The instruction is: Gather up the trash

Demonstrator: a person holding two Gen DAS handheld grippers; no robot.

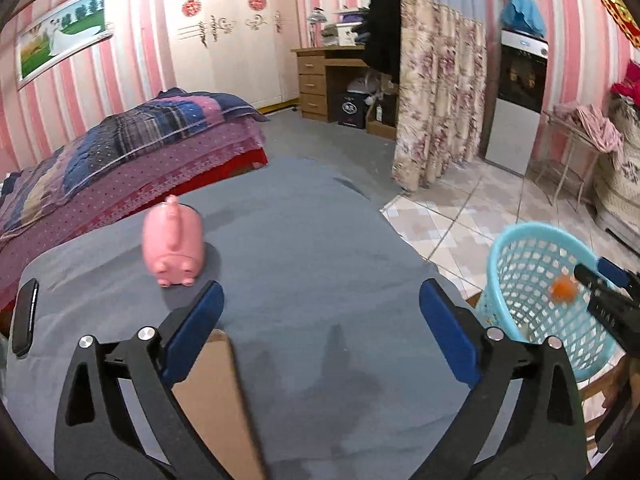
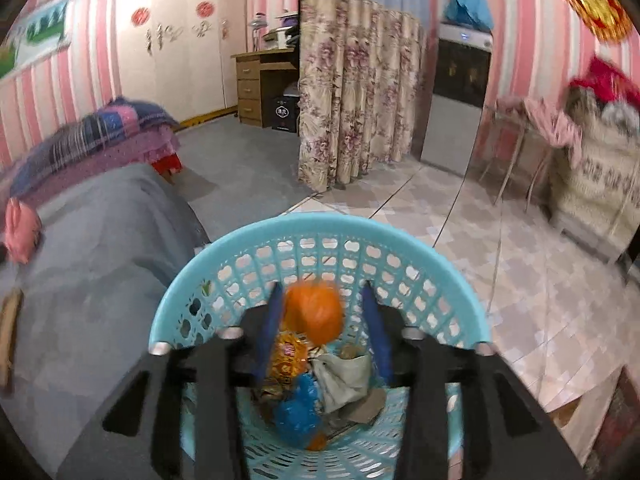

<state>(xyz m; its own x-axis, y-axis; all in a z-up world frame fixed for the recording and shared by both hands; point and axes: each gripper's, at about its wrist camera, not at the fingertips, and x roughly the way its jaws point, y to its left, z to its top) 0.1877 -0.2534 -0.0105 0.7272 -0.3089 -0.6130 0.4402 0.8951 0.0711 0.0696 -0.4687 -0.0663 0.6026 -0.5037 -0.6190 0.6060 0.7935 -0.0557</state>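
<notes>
1. Pink-striped walls surround a grey-covered worktop [image 1: 312, 248] carrying a pink piggy bank [image 1: 175, 242], a dark phone [image 1: 25, 316] and a cardboard piece [image 1: 216, 400].
2. Right gripper [image 2: 320, 312] hangs over the blue basket [image 2: 320, 226]; its fingers look parted around an orange ball [image 2: 314, 312], contact unclear.
3. Left gripper [image 1: 320, 320] is spread wide, empty.
4. Wrappers already fill the basket; seemingly only the cardboard remains.
5. No writing is legible.

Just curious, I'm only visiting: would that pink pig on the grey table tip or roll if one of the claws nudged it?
The pink pig looks rounded and stands on small feet, so it may tip easily. Its smooth body would probably slide on the grey cloth.
</notes>
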